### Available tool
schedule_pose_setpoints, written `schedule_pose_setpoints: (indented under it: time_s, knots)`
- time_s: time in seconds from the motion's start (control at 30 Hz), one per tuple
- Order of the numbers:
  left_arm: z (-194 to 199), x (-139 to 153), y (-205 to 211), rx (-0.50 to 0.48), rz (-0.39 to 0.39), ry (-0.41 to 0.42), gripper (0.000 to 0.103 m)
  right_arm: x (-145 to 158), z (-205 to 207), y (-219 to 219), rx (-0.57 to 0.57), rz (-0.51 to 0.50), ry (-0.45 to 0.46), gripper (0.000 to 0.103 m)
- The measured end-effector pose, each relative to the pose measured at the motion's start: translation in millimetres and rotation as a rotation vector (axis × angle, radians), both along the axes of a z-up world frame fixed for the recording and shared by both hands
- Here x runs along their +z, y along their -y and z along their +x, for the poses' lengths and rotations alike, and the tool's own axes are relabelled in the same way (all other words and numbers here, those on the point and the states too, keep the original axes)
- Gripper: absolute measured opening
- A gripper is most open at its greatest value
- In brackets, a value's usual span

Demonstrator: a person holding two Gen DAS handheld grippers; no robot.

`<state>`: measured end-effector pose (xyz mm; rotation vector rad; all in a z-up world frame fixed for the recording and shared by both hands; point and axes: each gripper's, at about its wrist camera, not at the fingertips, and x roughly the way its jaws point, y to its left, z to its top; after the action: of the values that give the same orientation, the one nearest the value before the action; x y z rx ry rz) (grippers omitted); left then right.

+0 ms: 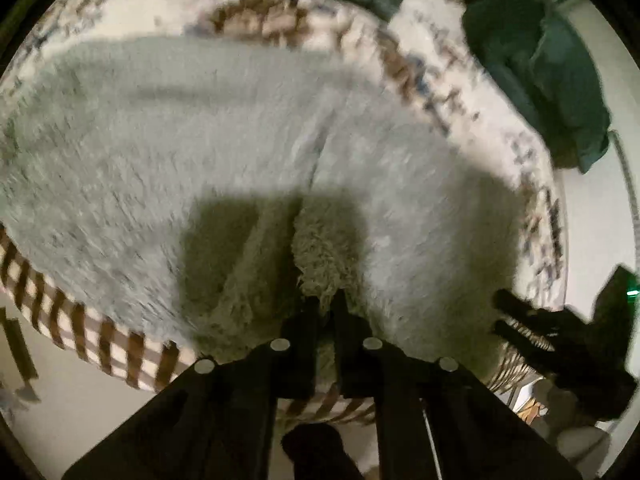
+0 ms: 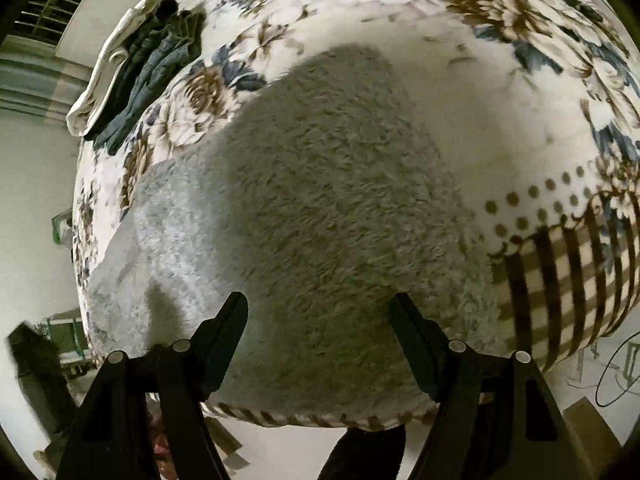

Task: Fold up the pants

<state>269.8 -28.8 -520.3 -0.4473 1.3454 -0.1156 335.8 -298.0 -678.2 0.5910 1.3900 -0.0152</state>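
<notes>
Lying spread across a bed, the fluffy grey pants (image 1: 200, 140) cover much of the floral blanket (image 1: 440, 60), whose brown-striped border (image 1: 92, 332) runs along the near edge.

The left hand-held gripper (image 1: 326, 300) sits at the near edge of the pants with its two fingers drawn close together, pinching a raised ridge of the fleece between them — the fabric bunches up just ahead of the tips, in the gripper's own shadow. From there the garment stretches away to the left and forward, and a seam or fold line runs up from the pinched spot.

The right hand-held gripper (image 2: 320, 304) hovers over the pants (image 2: 320, 200) with its fingers wide apart; the fleece fills the gap between them and nothing is clamped. Whether the tips touch the fabric I cannot tell. In the left wrist view this same gripper (image 1: 516, 316) shows at the right, near the edge of the pants.

Elsewhere on the blanket (image 2: 460, 60) — well apart from the pants — lies a stack of folded clothes (image 2: 136, 64), and a dark green garment (image 1: 540, 80) rests at the far side.
</notes>
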Motion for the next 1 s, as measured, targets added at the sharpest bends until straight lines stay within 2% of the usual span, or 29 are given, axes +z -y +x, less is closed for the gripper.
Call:
schedule_pose_setpoints:
  time_s: [0.1,0.2,0.3,0.33,0.37,0.43,0.47,0.5,0.53,0.67,0.7,0.77,0.83,0.87,0.93,1.0]
  knots:
    - [1,30,-12,0.022,-0.014,0.069,0.004,-4,-1,2,0.002,-0.009,-0.008,0.076]
    - [3,42,-23,0.024,-0.006,0.102,0.004,-8,-3,2,0.005,0.002,-0.017,0.076]
    - [6,14,-30,0.005,0.031,0.04,0.006,-11,-3,-4,0.026,-0.005,-0.036,0.076]
    - [7,-9,-32,-0.01,0.036,-0.026,0.008,-11,-2,-5,0.029,-0.005,-0.041,0.076]
    - [5,-25,-35,-0.005,0.022,-0.085,0.009,-11,-2,-6,0.03,0.001,-0.043,0.076]
    - [-4,-37,-46,0.04,-0.032,-0.129,0.01,-10,-1,-9,0.04,0.01,-0.056,0.076]
    - [-6,-38,-48,0.053,-0.045,-0.147,0.014,-9,0,-10,0.046,0.014,-0.059,0.076]
    - [-8,-37,-49,0.061,-0.043,-0.159,0.026,-7,0,-11,0.054,0.021,-0.06,0.076]
    - [-9,-33,-51,0.073,-0.039,-0.161,0.03,-4,-1,-12,0.061,0.026,-0.057,0.076]
    - [-8,-19,-57,0.122,-0.042,-0.103,0.063,7,-1,-19,0.1,0.023,-0.036,0.076]
    - [-6,-20,-57,0.121,-0.034,-0.098,0.067,7,-1,-23,0.12,0.003,-0.036,0.076]
    - [-1,-28,-58,0.135,-0.018,-0.114,0.067,-4,-1,-31,0.167,-0.085,-0.083,0.076]
    - [-1,-37,-64,0.174,-0.034,-0.117,0.067,-27,-1,-39,0.221,-0.18,-0.185,0.076]
    - [-4,-41,-70,0.193,-0.07,-0.107,0.067,-35,-2,-40,0.224,-0.183,-0.217,0.076]
    - [-8,-41,-83,0.224,-0.095,-0.098,0.069,-33,-3,-39,0.187,-0.144,-0.216,0.076]
    - [-16,-33,-101,0.277,-0.087,-0.059,0.093,-23,-1,-41,0.195,-0.141,-0.2,0.076]
